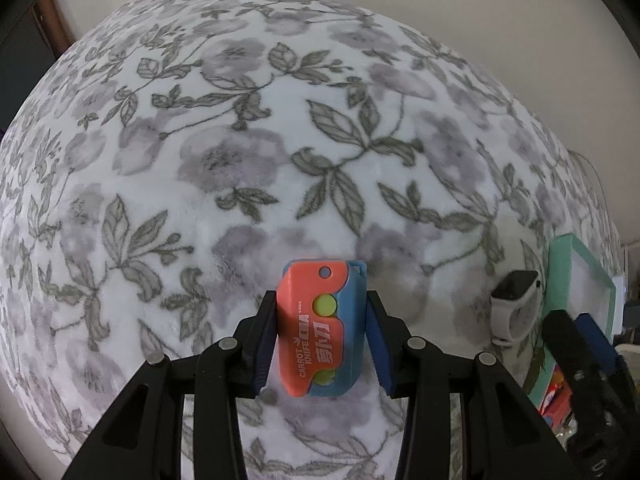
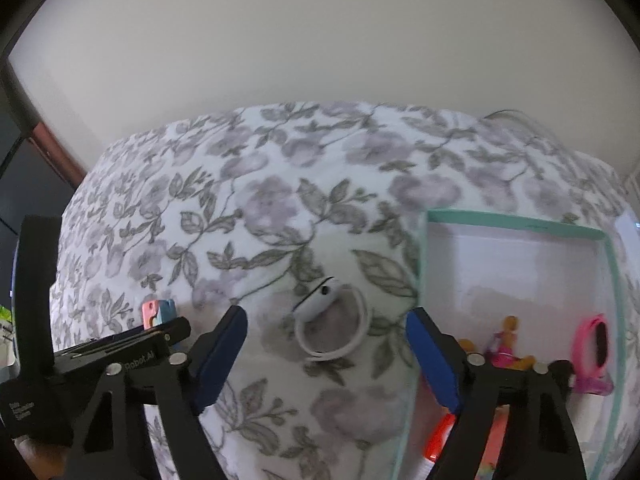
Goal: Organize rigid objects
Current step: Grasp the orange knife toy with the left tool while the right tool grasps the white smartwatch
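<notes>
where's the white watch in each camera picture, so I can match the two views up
Left wrist view: the white watch lies at the right edge on the flowered blanket, left of the green-rimmed box.
Right wrist view: the watch lies low in the middle, ahead of the right gripper, whose jaws are open.
Shared landmark: the box, right of the watch in both.

We see the right gripper (image 2: 326,354) open above a white smartwatch (image 2: 332,320) on the floral blanket (image 2: 280,184). Toward the blanket's right edge — a mint-rimmed box (image 2: 516,227) holding a doll figure (image 2: 506,342) and pink watch (image 2: 596,340).
</notes>
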